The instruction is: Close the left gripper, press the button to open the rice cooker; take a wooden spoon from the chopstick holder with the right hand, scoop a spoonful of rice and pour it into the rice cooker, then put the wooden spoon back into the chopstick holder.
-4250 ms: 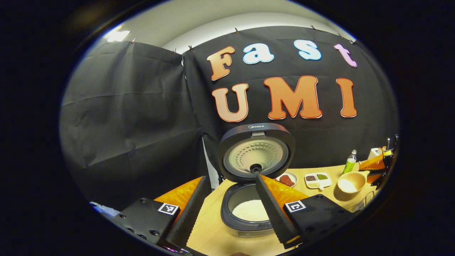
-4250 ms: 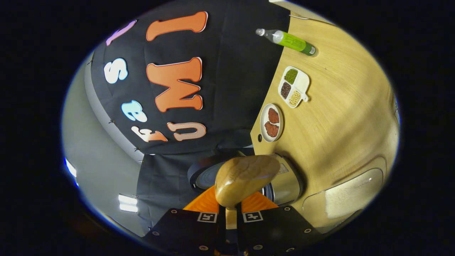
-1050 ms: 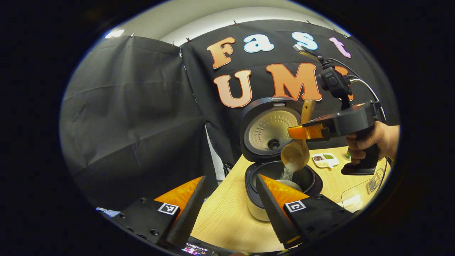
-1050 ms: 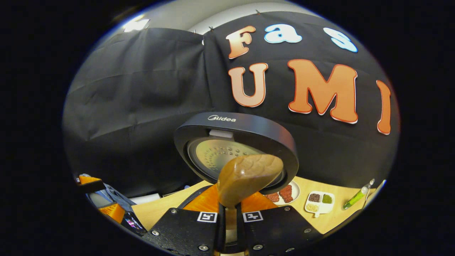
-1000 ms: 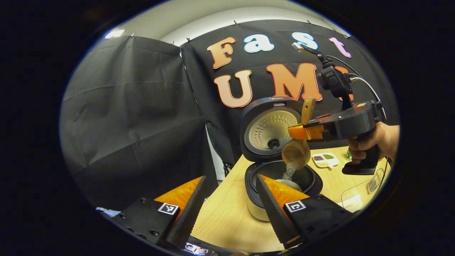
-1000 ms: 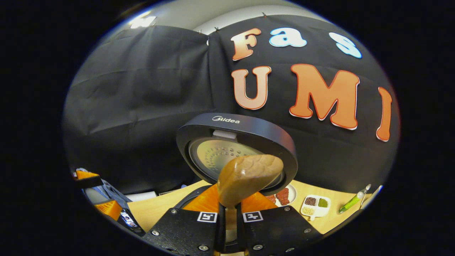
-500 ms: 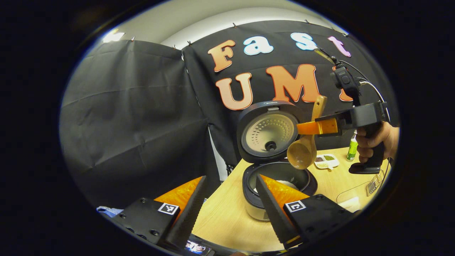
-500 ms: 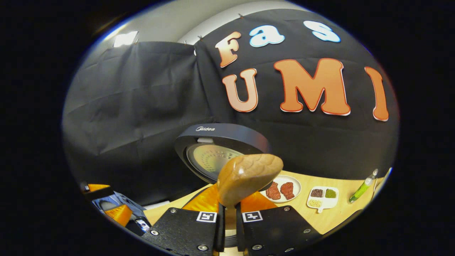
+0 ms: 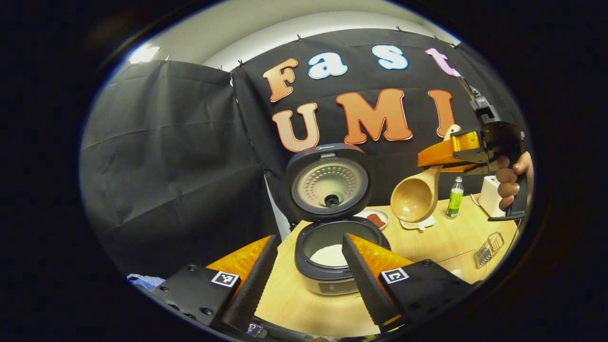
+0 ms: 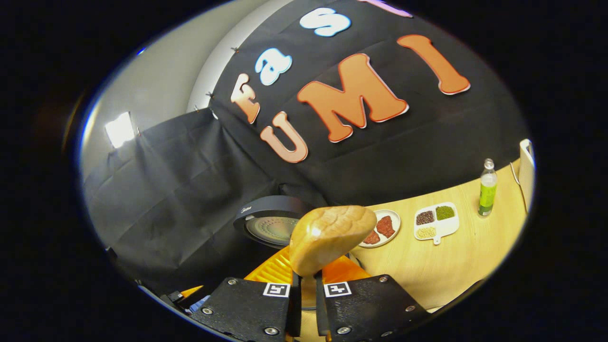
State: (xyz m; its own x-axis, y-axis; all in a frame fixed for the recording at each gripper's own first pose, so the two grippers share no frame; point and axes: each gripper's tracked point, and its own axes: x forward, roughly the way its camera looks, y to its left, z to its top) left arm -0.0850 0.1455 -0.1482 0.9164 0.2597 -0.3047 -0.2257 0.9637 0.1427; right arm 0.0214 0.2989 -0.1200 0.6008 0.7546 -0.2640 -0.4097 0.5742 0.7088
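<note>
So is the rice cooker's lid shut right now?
No, the rice cooker has its lid standing upright and open, with white rice showing in the pot below.

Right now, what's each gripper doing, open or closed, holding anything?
Left gripper: open, holding nothing.
Right gripper: shut on the wooden spoon.

The right gripper (image 9: pixel 430 159) has swung away from the rice cooker (image 9: pixel 327 256), carrying the wooden spoon (image 9: pixel 415 197) off to the side above the table (image 9: pixel 441 237). The spoon's bowl is empty now where a second ago rice streamed from it, and the pile inside the pot sits higher.
</note>
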